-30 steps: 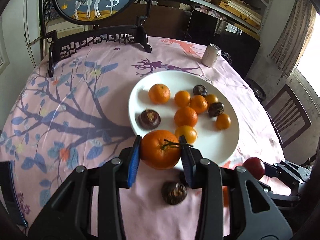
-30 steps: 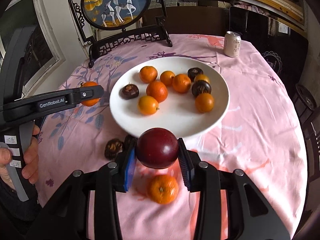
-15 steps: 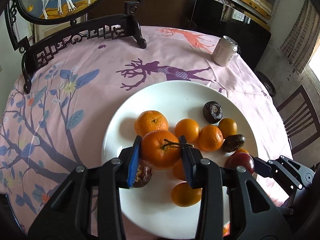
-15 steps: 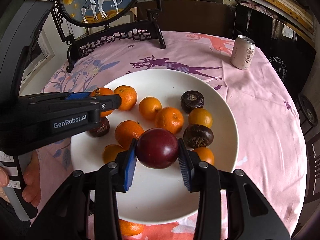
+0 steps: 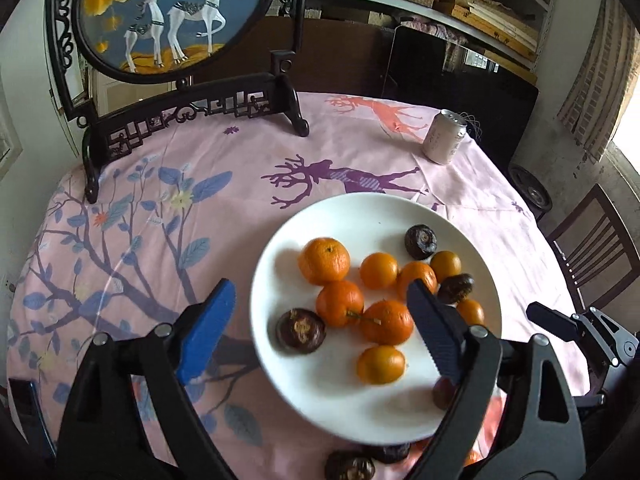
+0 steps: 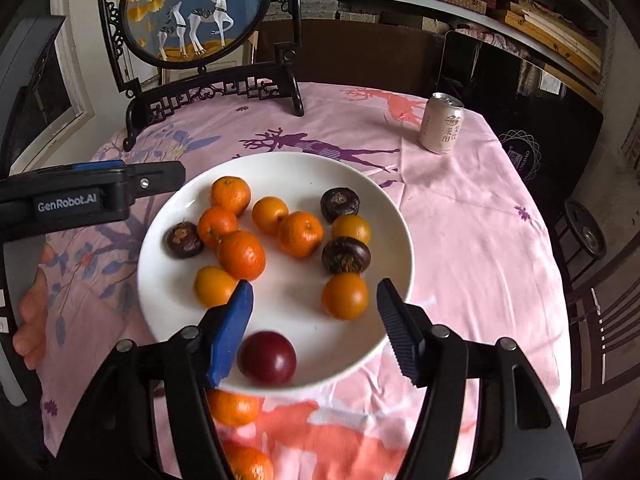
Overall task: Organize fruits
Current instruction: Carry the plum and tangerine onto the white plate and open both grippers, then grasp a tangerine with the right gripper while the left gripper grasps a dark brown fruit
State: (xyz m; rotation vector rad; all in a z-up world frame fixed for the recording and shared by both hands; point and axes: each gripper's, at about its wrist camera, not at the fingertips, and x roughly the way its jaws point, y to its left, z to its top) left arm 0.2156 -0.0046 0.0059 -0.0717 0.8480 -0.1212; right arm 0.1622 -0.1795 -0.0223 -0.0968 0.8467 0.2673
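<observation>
A white plate [image 5: 360,212] [image 6: 304,168] on the pink tablecloth holds several oranges and dark brown fruits. My left gripper [image 5: 320,332] is open and empty above the plate's near left part; the stemmed orange [image 5: 340,303] lies on the plate among the others. My right gripper [image 6: 316,332] is open above the plate's near rim. The red plum [image 6: 267,357] lies on the plate by its left finger. The plum is mostly hidden behind my left gripper's right finger in the left wrist view [image 5: 442,394].
An orange [image 6: 232,406] and another [image 6: 248,462] lie on the cloth before the plate. Dark fruits [image 5: 350,466] lie there too. A drink can [image 5: 445,142] [image 6: 441,128] stands far right. A framed deer screen [image 5: 176,16] stands at the back. A chair [image 5: 592,236] is at right.
Both grippers opened. The left one released the stemmed orange onto the plate; the right one released the red plum near the plate's front rim. Both pulled back slightly.
</observation>
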